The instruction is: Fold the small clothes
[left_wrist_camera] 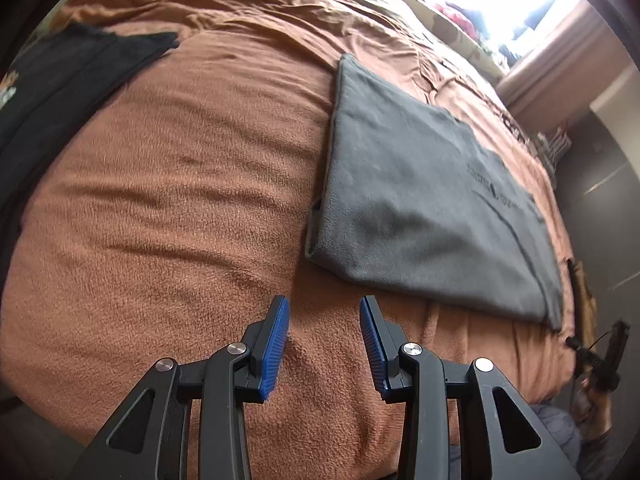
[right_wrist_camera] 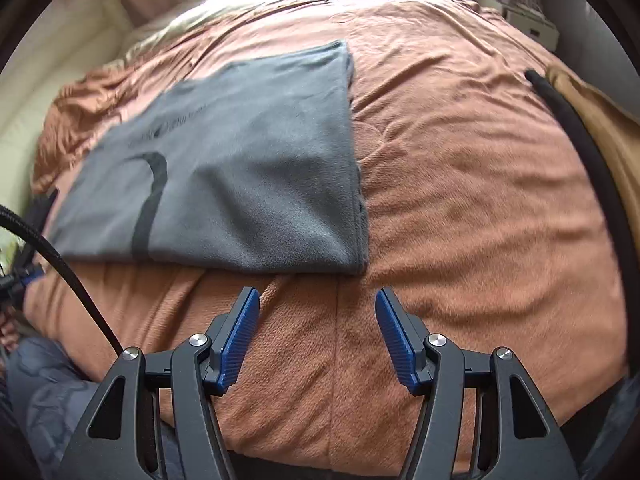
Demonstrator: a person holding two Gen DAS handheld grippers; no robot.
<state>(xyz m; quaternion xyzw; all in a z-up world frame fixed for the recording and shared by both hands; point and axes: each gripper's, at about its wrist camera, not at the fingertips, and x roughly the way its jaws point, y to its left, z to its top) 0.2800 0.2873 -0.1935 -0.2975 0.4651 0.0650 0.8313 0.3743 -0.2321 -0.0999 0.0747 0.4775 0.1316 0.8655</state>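
A grey fleece garment [left_wrist_camera: 416, 208] lies folded flat on the brown blanket [left_wrist_camera: 168, 200], ahead and to the right of my left gripper [left_wrist_camera: 324, 308]. That gripper hangs open over bare blanket, a short way from the garment's near left corner. In the right wrist view the same grey garment [right_wrist_camera: 240, 172] lies ahead and to the left, with a dark seam across it. My right gripper [right_wrist_camera: 316, 300] is open just short of the garment's near right corner, holding nothing.
A black garment [left_wrist_camera: 68, 80] lies at the blanket's far left. A tan item with a black strap [right_wrist_camera: 592, 140] sits on the right side of the bed. A black cable [right_wrist_camera: 60, 264] crosses the lower left. A window and clutter are at the head of the bed.
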